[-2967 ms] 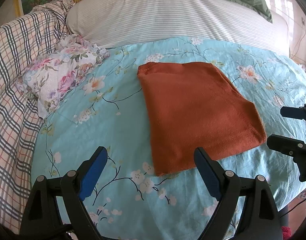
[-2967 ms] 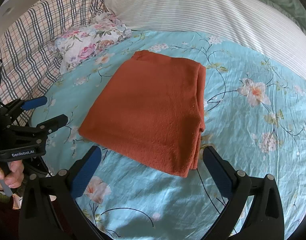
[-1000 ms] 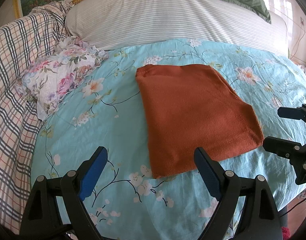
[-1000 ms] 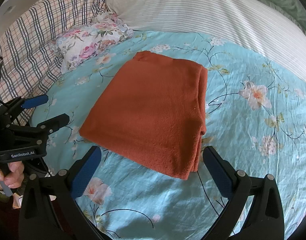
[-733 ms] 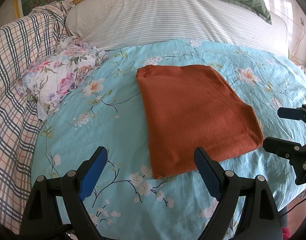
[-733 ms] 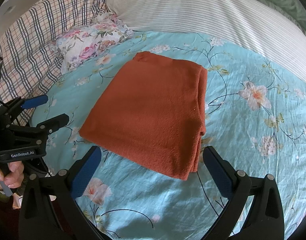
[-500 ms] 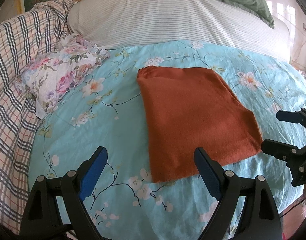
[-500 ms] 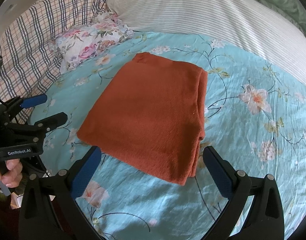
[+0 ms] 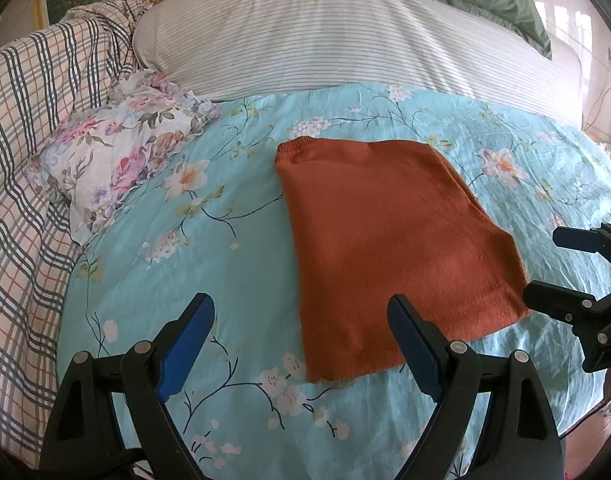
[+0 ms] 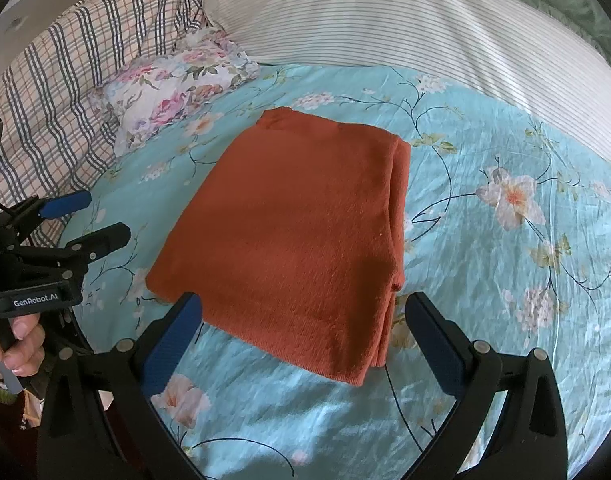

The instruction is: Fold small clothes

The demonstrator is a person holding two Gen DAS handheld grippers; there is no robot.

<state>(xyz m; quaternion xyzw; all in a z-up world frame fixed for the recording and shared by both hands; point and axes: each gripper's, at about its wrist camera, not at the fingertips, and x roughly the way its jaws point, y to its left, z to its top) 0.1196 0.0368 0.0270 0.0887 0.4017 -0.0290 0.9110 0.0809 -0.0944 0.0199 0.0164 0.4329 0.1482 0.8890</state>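
**Folded knit lying on the bed, both tongs spread**

Left wrist: you're holding the left gripper (image 9: 301,316) w/ jaws spread wide, nothing between them. The orange knit (image 9: 385,248) is lying folded on the turquoise floral sheet (image 9: 209,264), its near corner just past the right finger. A striped duvet (image 9: 325,32) is sitting behind, a floral pillow (image 9: 121,148) and plaid blanket (image 9: 21,168) at left.

Right wrist: you're hovering the right gripper (image 10: 305,316), jaws spread & empty, over the knit's near edge. Your hand (image 10: 17,344) is gripping the other tool at left.
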